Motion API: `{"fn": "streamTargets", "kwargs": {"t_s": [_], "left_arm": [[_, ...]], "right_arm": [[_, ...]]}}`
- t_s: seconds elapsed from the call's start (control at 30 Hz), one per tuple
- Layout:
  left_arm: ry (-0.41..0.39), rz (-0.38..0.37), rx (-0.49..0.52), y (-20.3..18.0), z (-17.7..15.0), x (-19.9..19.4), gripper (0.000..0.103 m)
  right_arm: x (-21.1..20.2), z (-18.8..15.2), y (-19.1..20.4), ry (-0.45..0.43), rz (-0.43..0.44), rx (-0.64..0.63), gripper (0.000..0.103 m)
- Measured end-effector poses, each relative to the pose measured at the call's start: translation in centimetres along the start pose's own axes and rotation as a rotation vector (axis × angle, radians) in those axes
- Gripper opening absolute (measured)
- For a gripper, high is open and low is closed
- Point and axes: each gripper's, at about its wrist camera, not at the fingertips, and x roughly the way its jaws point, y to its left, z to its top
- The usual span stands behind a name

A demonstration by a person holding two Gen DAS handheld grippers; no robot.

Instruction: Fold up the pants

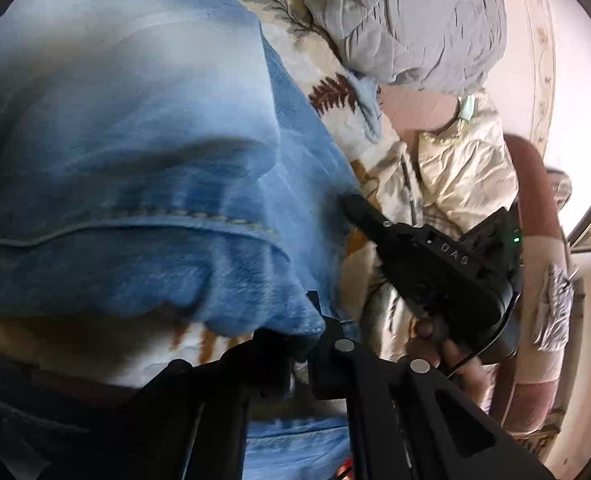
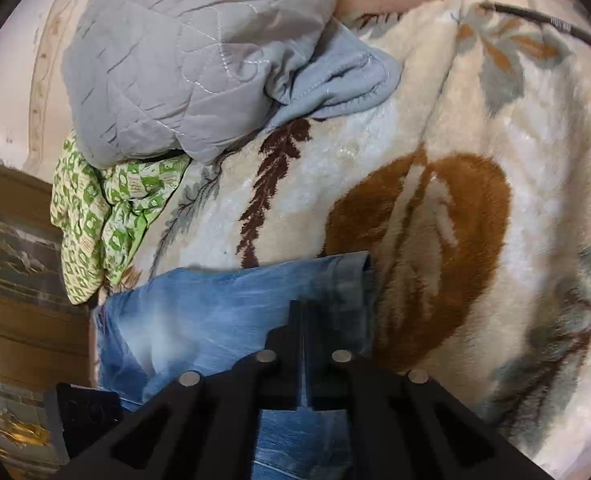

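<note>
Pants (image 1: 143,168): blue denim, on bed blanket (image 2: 435,208), bunched ahead of left claw (image 1: 295,344). Left claw clamped on denim edge. Right claw (image 2: 301,344) pinched on hem end; likely paired grips for lifting fold. Grey quilt (image 2: 183,52) beyond.

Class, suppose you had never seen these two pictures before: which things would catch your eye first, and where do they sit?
The faded blue jeans fill the left of the left wrist view, lying on a cream plush blanket with big brown leaf motifs. Both black tongs are shut on the denim: the left tongs at a bunched edge, the right tongs near the hem. A crumpled grey quilt is heaped at the top.
</note>
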Motion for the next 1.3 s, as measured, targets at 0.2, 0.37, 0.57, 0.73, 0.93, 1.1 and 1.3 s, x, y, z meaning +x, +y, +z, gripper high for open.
{"fn": "streamTargets", "kwargs": {"t_s": [0.2, 0.37, 0.57, 0.73, 0.93, 1.1, 1.3], "left_arm": [[-0.008, 0.003, -0.005, 0.2, -0.6, -0.8, 0.005], [0.001, -0.003, -0.014, 0.2, -0.4, -0.7, 0.005], [0.005, -0.012, -0.022, 0.5, -0.4, -0.5, 0.005], [0.005, -0.017, -0.035, 0.8, -0.5, -0.4, 0.005], [0.001, -0.027, -0.007, -0.3, -1.2, -0.8, 0.005], [0.01, -0.123, 0.026, -4.4, -2.5, 0.5, 0.005], [0.063, -0.197, -0.028, -6.1, -3.8, 4.8, 0.005]], "right_arm": [[-2.3, 0.6, -1.8, -0.055, -0.043, 0.076, 0.006], [-1.9, 0.6, -1.8, -0.034, -0.063, 0.074, 0.087], [-1.0, 1.0, -0.8, -0.055, -0.051, 0.042, 0.087], [1.5, 1.2, 1.2, -0.028, -0.023, -0.022, 0.031], [1.4, 0.7, 2.7, -0.054, -0.021, -0.098, 0.015], [-3.5, 1.3, 2.2, -0.125, -0.047, -0.133, 0.015], [-8.8, 2.9, 2.4, -0.176, -0.165, -0.2, 0.015]]}}
